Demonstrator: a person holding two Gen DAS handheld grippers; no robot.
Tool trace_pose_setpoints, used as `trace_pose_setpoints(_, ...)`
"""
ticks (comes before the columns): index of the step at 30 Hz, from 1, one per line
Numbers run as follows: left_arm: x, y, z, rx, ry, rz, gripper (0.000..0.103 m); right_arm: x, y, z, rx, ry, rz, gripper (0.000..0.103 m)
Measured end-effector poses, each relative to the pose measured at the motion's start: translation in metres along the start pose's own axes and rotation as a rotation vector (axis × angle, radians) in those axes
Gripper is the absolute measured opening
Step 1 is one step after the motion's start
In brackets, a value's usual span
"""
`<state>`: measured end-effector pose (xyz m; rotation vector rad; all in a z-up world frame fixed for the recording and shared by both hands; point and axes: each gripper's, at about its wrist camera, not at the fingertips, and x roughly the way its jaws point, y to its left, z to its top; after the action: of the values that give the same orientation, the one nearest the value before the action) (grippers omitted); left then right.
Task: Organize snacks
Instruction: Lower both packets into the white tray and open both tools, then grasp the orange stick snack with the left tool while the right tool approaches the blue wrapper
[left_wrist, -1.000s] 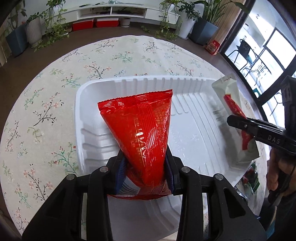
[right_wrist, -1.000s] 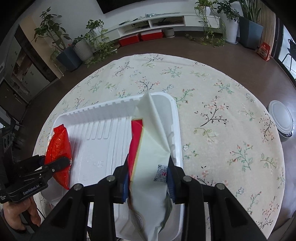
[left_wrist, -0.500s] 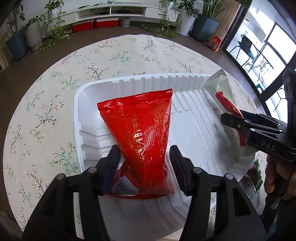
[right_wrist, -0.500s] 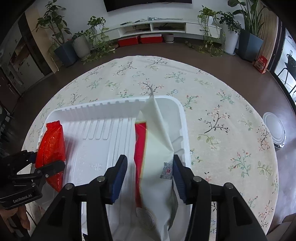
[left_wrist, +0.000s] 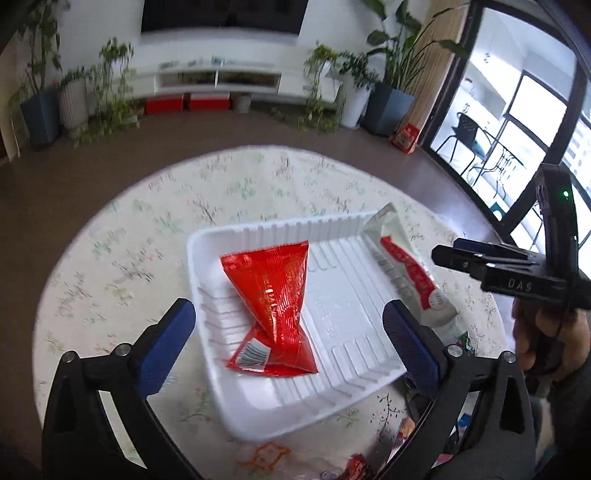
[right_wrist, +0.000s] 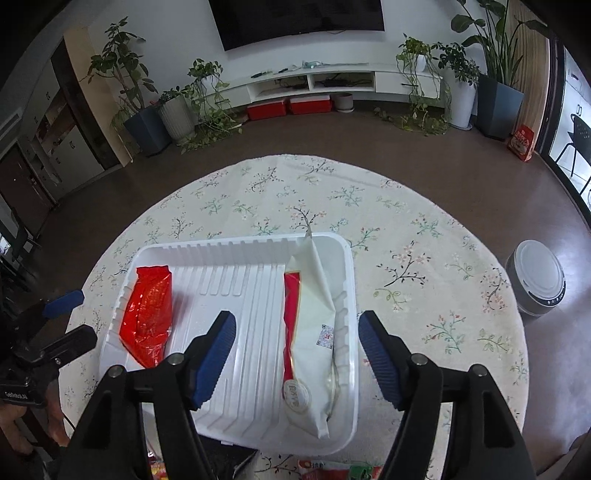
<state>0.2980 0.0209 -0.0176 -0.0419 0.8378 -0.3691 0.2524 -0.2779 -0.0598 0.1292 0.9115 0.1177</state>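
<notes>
A white ribbed tray (left_wrist: 332, 321) (right_wrist: 240, 280) sits on a round table with a floral cloth (left_wrist: 147, 229) (right_wrist: 406, 258). A red snack bag (left_wrist: 275, 295) (right_wrist: 149, 314) lies at the tray's left side. A white bag with a red stripe (left_wrist: 410, 273) (right_wrist: 314, 332) lies along its right side. My left gripper (left_wrist: 288, 347) is open and empty, raised above and behind the red bag. My right gripper (right_wrist: 295, 350) is open and empty, raised above the white bag. The right gripper also shows in the left wrist view (left_wrist: 454, 256), and the left gripper in the right wrist view (right_wrist: 70, 317).
More snack packets lie on the table's near edge (left_wrist: 354, 465) (right_wrist: 321, 470). A round white robot vacuum (right_wrist: 535, 282) stands on the floor at the right. Potted plants and a low white TV shelf (right_wrist: 332, 81) line the far wall.
Both grippers opened wider, let go of their bags and pulled back and up. The red bag and the white bag now rest in the tray.
</notes>
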Motion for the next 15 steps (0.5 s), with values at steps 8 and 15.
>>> trace_pose_setpoints(8,-0.106,-0.006,-0.055,0.011,-0.078,0.074,0.103,-0.124,-0.005,-0.043,-0.036,-0.229,0.016,0.086)
trace_pose_setpoints(15,-0.141,-0.02,-0.149,-0.148,0.006,0.056,0.103,-0.164,-0.011,-0.134,0.041,-0.227,0.04,0.087)
